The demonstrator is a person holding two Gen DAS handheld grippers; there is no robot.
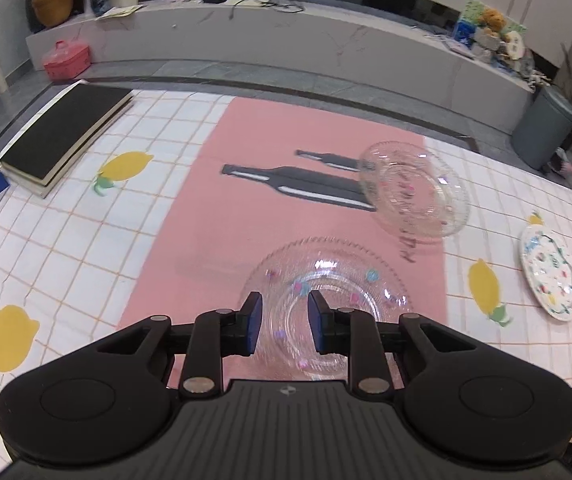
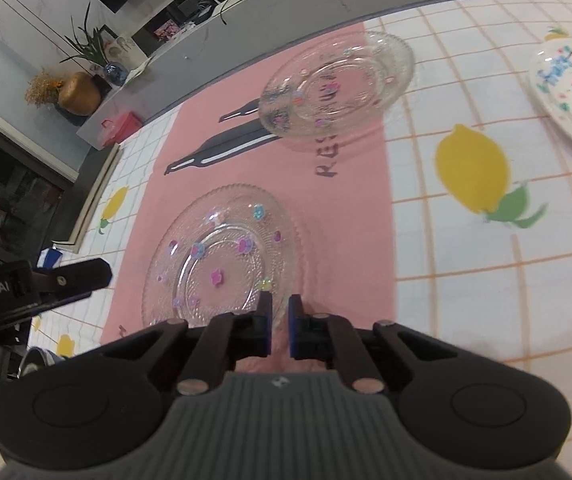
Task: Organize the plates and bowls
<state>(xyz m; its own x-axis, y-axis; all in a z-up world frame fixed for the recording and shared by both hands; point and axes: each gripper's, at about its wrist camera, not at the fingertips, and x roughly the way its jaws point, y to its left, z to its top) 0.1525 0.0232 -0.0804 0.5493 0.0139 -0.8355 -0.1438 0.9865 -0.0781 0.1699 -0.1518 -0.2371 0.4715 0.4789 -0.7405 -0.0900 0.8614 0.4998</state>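
The left gripper (image 1: 284,322) hangs level above the near glass plate (image 1: 325,280), fingers apart and pointing to 12 o'clock, nothing between them. The right gripper (image 2: 280,326) tilts down over the near glass plate (image 2: 222,256), its tips at that plate's 5 o'clock rim; the jaws leave a narrow gap and hold nothing. Both lie on the pink mat (image 2: 349,184). Farther, toward 1 o'clock, sits the second glass dish (image 1: 413,190), (image 2: 335,84). At 3 o'clock lies the painted white plate (image 1: 547,276), well apart.
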